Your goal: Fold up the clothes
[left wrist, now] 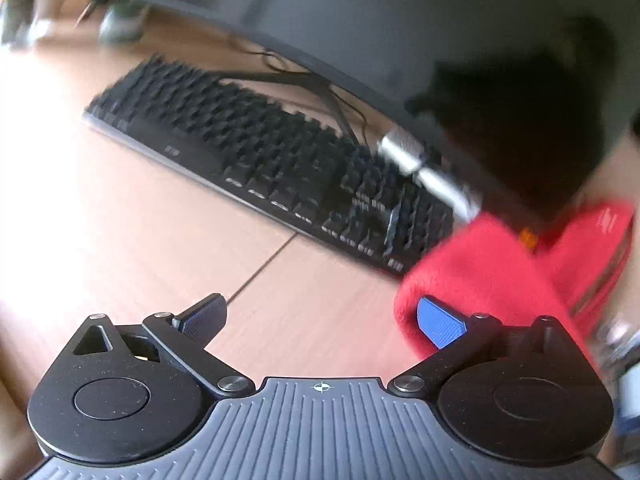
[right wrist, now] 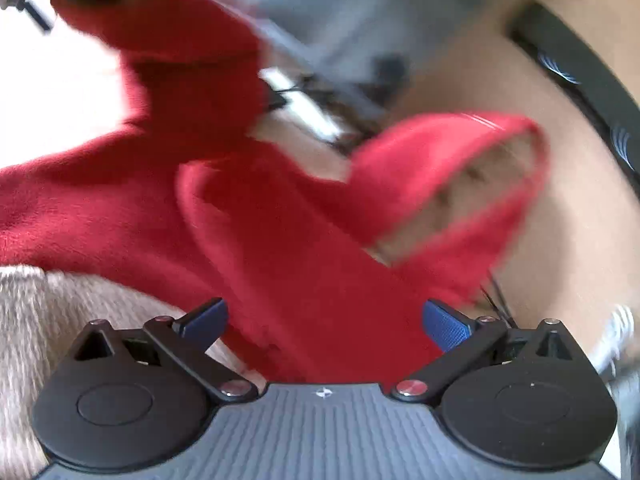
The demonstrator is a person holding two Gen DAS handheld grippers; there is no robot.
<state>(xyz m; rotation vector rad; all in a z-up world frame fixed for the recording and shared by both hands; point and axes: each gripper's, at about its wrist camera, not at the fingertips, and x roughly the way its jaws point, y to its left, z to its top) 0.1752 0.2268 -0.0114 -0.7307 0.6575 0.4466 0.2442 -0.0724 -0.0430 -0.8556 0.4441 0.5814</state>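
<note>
A red fleece garment (right wrist: pixel 248 216) fills the middle of the right wrist view, with a beige-lined hood opening (right wrist: pixel 480 184) at the right. It lies between the wide-apart fingers of my right gripper (right wrist: pixel 324 320), which is open. In the left wrist view part of the red garment (left wrist: pixel 492 280) shows at the right, touching the right blue fingertip (left wrist: pixel 440 324). My left gripper (left wrist: pixel 320 320) is open over the wooden desk (left wrist: pixel 120 208). Both views are motion-blurred.
A black keyboard (left wrist: pixel 256 160) lies on the desk ahead of the left gripper, with a monitor (left wrist: pixel 360 20) and cables behind it. A beige furry fabric (right wrist: pixel 60 320) sits at the lower left of the right wrist view. A dark object (right wrist: pixel 580 92) lies at the right.
</note>
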